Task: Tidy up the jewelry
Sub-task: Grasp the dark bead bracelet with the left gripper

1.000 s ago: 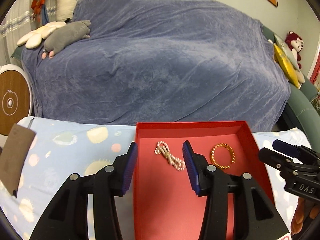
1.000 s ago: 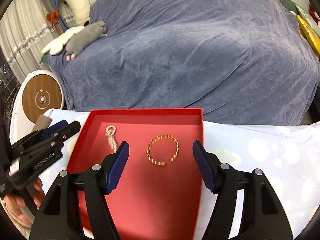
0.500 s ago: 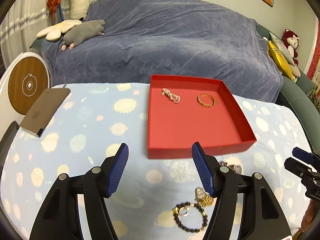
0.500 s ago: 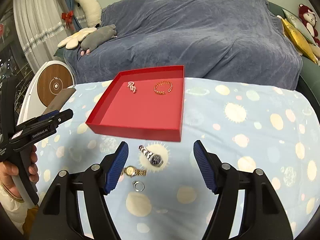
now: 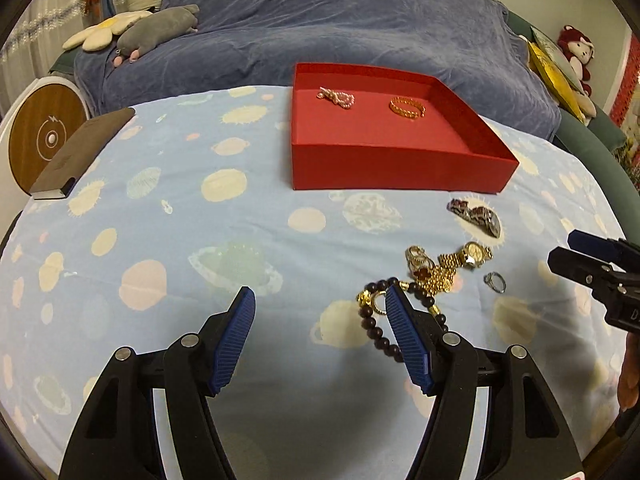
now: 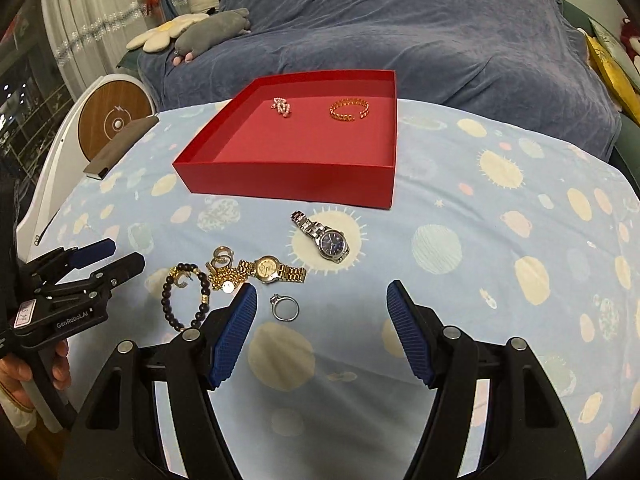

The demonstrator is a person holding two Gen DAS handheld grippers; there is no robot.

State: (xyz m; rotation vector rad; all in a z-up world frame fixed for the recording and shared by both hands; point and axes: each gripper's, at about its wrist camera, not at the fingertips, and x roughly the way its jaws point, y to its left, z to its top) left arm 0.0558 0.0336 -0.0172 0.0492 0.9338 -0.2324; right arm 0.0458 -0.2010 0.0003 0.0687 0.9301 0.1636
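A red tray (image 5: 396, 168) (image 6: 288, 182) on the blue patterned cloth holds a pearl piece (image 5: 336, 97) (image 6: 282, 107) and a gold bracelet (image 5: 407, 107) (image 6: 349, 110). In front of it lie a silver watch (image 6: 323, 237) (image 5: 476, 216), a gold watch (image 6: 272, 269) (image 5: 466, 257), a dark bead bracelet (image 6: 185, 300) (image 5: 378, 320), a gold chain pile (image 6: 224, 270) (image 5: 426, 270) and a silver ring (image 6: 285, 307) (image 5: 495, 282). My left gripper (image 5: 318, 308) (image 6: 108, 258) is open and empty by the beads. My right gripper (image 6: 320, 304) (image 5: 564, 248) is open and empty near the ring.
A brown notebook (image 5: 78, 156) (image 6: 120, 146) lies at the table's left edge. A round wooden charger (image 5: 46, 136) (image 6: 114, 120) stands beyond it. A blue-covered sofa (image 5: 320, 28) with plush toys (image 5: 160, 28) runs behind the table.
Both grippers have pulled back from over the tray toward the table's near side and lowered. The loose jewelry has come into view. Both stay open and empty.
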